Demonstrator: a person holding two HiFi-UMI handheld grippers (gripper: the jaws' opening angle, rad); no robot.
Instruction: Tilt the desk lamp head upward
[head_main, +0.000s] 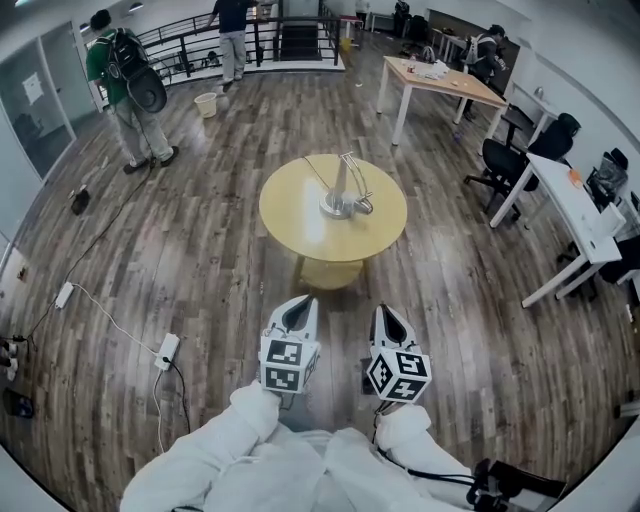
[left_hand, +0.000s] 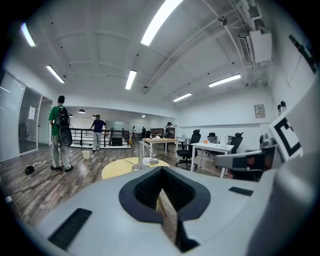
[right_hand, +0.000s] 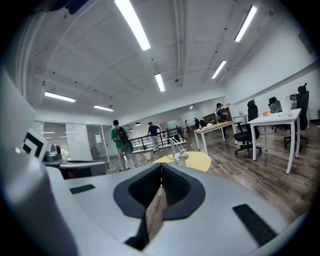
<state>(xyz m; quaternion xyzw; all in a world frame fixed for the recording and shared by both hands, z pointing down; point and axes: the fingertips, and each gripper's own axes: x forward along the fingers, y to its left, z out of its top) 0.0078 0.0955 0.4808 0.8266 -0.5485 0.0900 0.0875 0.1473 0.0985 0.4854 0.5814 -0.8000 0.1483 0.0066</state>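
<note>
Head view looks down on the left gripper (head_main: 297, 310) and right gripper (head_main: 388, 320), held side by side in white-sleeved hands at the near edge and both aimed at the round yellow table (head_main: 290, 225) farther ahead; each gripper view shows its jaws pressed together with nothing between them, which I judge suits an approach, since there is nothing to grasp until the lamp is within reach; the desk lamp (head_main: 341, 190) stands alone near the middle of that table, well apart from both grippers, its thin arm rising from a metal base and its lamp head (head_main: 363, 206) hanging low to the right of the base, so the upward tilt is not yet begun; standing free near the middle, the lamp looks reachable from any side; the only container I can make out is a small pale bucket (head_main: 206, 103) on the wooden floor (head_main: 200, 260) at the far left, near the railing (head_main: 190, 40) and a standing person (head_main: 232, 35); what it holds is too small to tell; no container stands on the yellow table.
</note>
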